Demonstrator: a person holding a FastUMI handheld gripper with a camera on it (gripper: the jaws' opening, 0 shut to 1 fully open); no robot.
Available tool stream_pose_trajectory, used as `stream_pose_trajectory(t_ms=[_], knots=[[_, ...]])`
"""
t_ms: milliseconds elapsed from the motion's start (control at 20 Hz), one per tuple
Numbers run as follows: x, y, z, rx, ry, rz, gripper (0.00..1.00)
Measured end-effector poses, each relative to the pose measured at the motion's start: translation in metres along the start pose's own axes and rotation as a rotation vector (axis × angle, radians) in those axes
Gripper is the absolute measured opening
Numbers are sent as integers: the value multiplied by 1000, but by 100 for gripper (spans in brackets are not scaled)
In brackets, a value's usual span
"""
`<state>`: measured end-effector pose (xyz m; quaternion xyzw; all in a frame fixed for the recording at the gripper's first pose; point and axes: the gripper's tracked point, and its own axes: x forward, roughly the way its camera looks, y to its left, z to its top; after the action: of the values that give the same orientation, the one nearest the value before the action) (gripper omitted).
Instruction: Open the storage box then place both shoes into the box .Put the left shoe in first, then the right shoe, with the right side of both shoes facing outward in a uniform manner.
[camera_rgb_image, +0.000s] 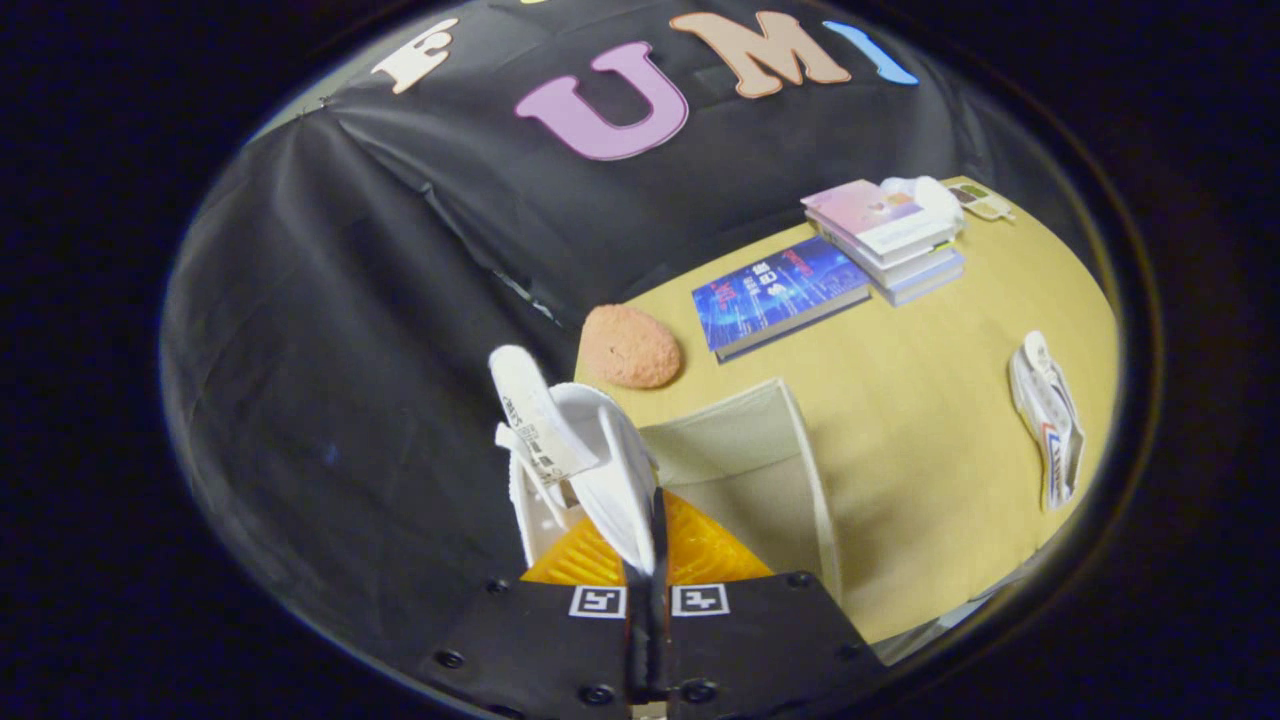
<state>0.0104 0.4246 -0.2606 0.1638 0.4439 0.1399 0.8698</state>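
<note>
My gripper (648, 565) is shut on a white shoe (575, 450), pinching the thin edge of its collar between both fingers. The shoe hangs with its tongue and label sticking up, just ahead of the fingers. Its orange sole (690, 555) shows below, close to the fingers. Right beyond the shoe stands the beige fabric storage box (790, 450), open at the top, on the wooden table (930, 420). The second white shoe (1048, 420) lies on its side far off to the right of the box on the table.
A pink-orange sponge-like lump (630, 346) lies behind the box by the table's edge. A blue book (778, 293) lies flat beyond it, with a stack of books (890, 238) and a white object farther back. Black cloth walls the booth.
</note>
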Motion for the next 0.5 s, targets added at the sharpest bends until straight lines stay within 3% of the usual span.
stream_pose_trajectory(t_ms=[150, 350, 500], knots=[[15, -4, -15, -35, 18, -50, 3], [20, 6, -25, -80, 50, 1, 38], [4, 15, 0, -111, -38, 49, 64]])
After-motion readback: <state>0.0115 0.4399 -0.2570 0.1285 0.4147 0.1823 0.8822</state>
